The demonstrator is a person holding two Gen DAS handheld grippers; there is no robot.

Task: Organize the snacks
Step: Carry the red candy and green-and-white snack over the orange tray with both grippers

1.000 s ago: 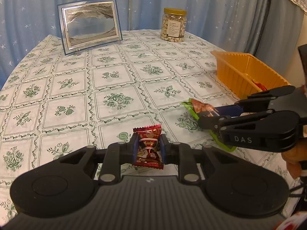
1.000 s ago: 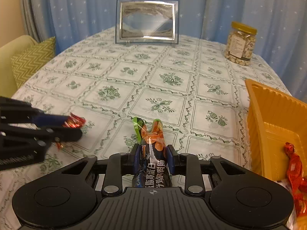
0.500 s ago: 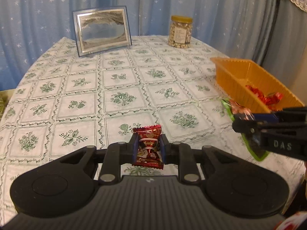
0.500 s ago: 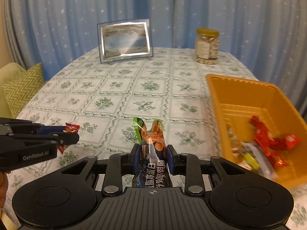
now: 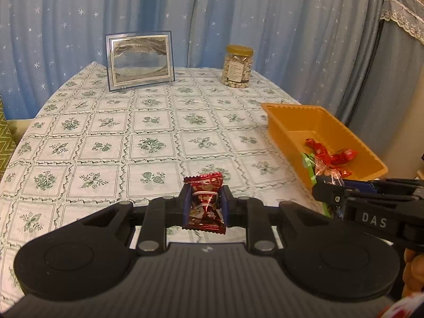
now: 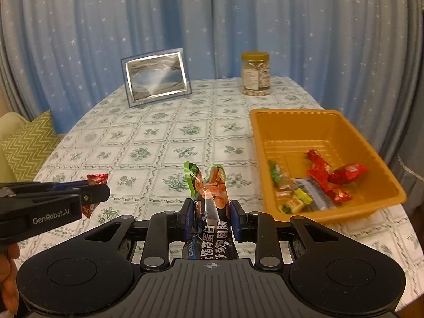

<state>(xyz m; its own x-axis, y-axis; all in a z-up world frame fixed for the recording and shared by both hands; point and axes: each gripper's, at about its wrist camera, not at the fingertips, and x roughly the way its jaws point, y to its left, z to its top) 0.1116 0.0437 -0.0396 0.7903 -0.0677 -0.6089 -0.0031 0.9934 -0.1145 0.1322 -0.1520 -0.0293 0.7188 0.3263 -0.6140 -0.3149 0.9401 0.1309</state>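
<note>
Snacks fill both my grippers above the tablecloth [image 5: 148, 122]: my left gripper [image 5: 204, 204] clamps a red candy [image 5: 205, 201], my right gripper [image 6: 211, 221] pinches a sausage packet [image 6: 209, 212] near the orange tray [image 6: 326, 122].

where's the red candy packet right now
The red candy packet is clamped in the left tongs, held above the tablecloth, left of the orange tray; the right wrist view shows it at far left.
</note>
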